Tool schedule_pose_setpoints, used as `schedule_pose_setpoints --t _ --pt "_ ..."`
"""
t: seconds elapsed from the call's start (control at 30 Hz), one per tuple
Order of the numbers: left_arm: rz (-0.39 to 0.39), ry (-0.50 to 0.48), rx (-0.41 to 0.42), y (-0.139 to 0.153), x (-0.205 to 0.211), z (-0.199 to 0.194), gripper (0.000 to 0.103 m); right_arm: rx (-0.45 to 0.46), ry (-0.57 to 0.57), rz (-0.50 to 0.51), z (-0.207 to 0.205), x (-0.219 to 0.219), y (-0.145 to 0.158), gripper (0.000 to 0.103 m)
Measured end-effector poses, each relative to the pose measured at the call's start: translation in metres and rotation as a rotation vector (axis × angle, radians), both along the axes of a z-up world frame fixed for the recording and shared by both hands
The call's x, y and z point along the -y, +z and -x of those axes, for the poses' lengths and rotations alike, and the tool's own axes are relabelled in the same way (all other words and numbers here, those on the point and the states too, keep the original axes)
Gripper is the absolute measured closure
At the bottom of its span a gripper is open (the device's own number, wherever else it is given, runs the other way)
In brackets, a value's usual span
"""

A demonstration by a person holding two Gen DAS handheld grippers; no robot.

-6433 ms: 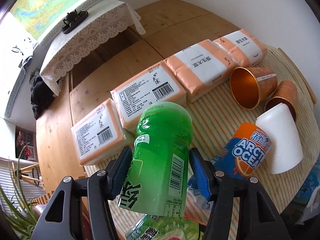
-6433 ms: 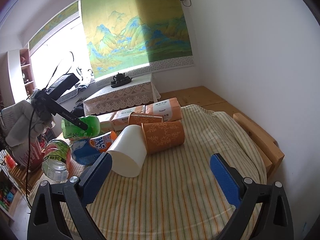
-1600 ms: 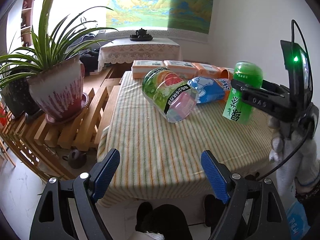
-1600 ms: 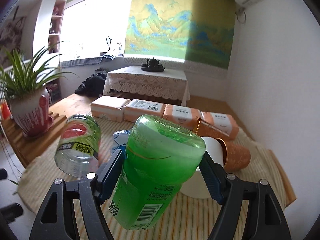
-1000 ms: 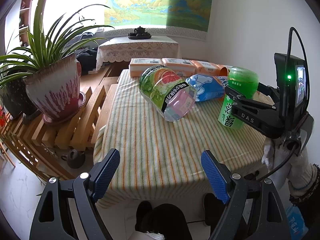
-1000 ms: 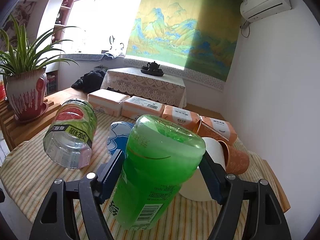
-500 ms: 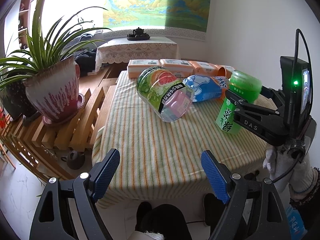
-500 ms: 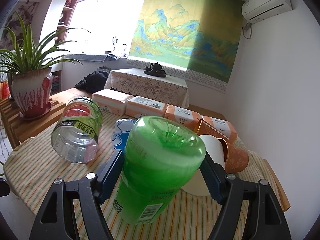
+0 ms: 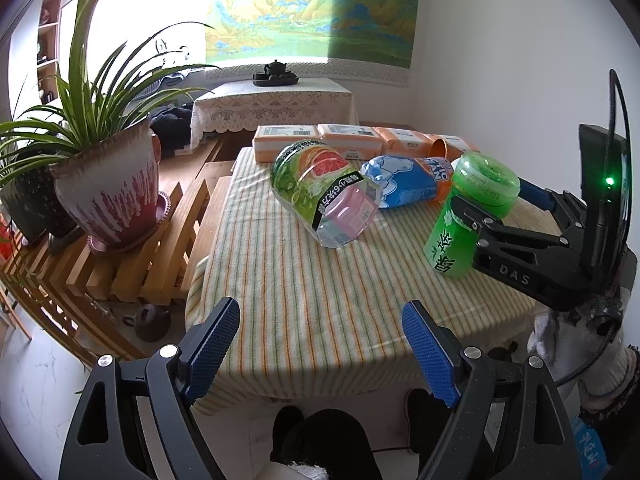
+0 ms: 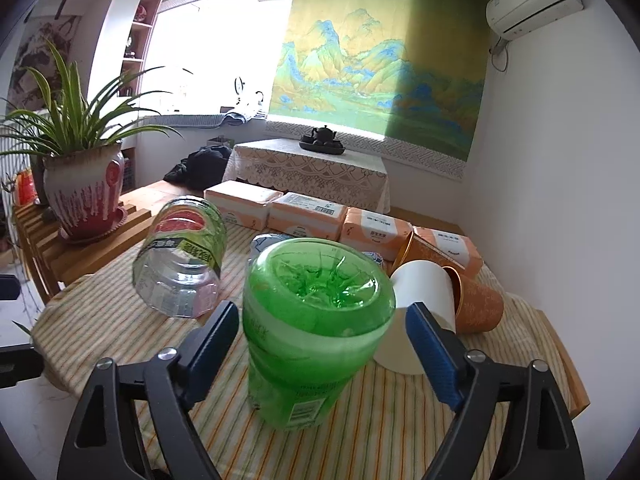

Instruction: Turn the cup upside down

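The green plastic cup (image 10: pixel 316 332) stands upside down on the striped tablecloth (image 10: pixel 384 432), its closed base up. My right gripper (image 10: pixel 320 336) has its blue pads on either side of the cup, with small gaps showing. The cup (image 9: pixel 466 216) and the right gripper (image 9: pixel 496 208) around it also show at the right in the left wrist view. My left gripper (image 9: pixel 320 344) is open and empty, held off the near edge of the table.
A clear grapefruit-label cup (image 9: pixel 320 196), a blue Arctic Ocean cup (image 9: pixel 404 182), a white cup (image 10: pixel 420 312) and orange cups (image 10: pixel 476 304) lie on their sides. Tissue packs (image 10: pixel 304 210) line the far edge. A potted plant (image 9: pixel 104 184) stands on a wooden rack at left.
The right gripper has lowered the green cup, base up, onto the cloth and its jaws have opened slightly off the cup. The left gripper has stayed open and nearly still.
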State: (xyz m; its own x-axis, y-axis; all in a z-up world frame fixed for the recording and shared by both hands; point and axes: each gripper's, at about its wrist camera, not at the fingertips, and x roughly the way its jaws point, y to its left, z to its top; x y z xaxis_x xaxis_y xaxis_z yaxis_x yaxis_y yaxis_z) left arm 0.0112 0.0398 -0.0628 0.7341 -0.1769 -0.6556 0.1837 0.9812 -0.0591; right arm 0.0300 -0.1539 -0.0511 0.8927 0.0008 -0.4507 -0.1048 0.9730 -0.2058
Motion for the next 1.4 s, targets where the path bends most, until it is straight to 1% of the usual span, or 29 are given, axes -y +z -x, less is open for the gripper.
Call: schedule_pose_setpoints --t 0.17,0.23,0.27,0.33,0.43,0.5,0.57,0.67,0.8,1.13,1.3,1.4 --pt "0.014 0.007 0.028 0.006 0.004 0.002 0.017 -0.016 0.004 -0.059 0.013 0.008 0.007 0.018" --pt "0.016 0.011 0.052 0.011 0.007 0.003 0.017 -0.018 -0.004 -0.082 0.021 0.012 0.011 0.018" --pt "0.014 0.015 0.065 0.012 0.009 0.003 0.011 -0.016 -0.007 -0.090 0.025 0.014 0.013 0.017" --pt "0.016 0.021 0.104 0.018 0.012 0.005 0.003 -0.015 -0.012 -0.103 0.032 0.017 0.017 0.017" --pt "0.029 0.035 0.163 0.028 0.017 0.009 0.003 -0.011 -0.028 -0.129 0.045 0.022 0.023 0.016" --pt "0.038 0.043 0.186 0.032 0.020 0.010 0.003 -0.001 -0.041 -0.148 0.056 0.027 0.029 0.016" --pt "0.050 0.052 0.213 0.037 0.023 0.013 0.001 0.011 -0.055 -0.156 0.066 0.032 0.035 0.015" --pt "0.049 0.072 0.252 0.041 0.027 0.017 0.000 0.033 -0.083 -0.165 0.079 0.039 0.041 0.012" --pt "0.038 0.082 0.275 0.043 0.032 0.020 0.001 0.063 -0.120 -0.180 0.093 0.049 0.050 0.010" --pt "0.007 0.121 0.348 0.047 0.039 0.036 0.000 0.137 -0.208 -0.160 0.124 0.061 0.061 0.007" --pt "-0.033 0.142 0.414 0.055 0.043 0.052 0.001 0.167 -0.242 -0.174 0.137 0.068 0.067 0.007" --pt "-0.030 0.142 0.431 0.059 0.045 0.059 0.000 0.190 -0.260 -0.178 0.144 0.073 0.071 0.007"
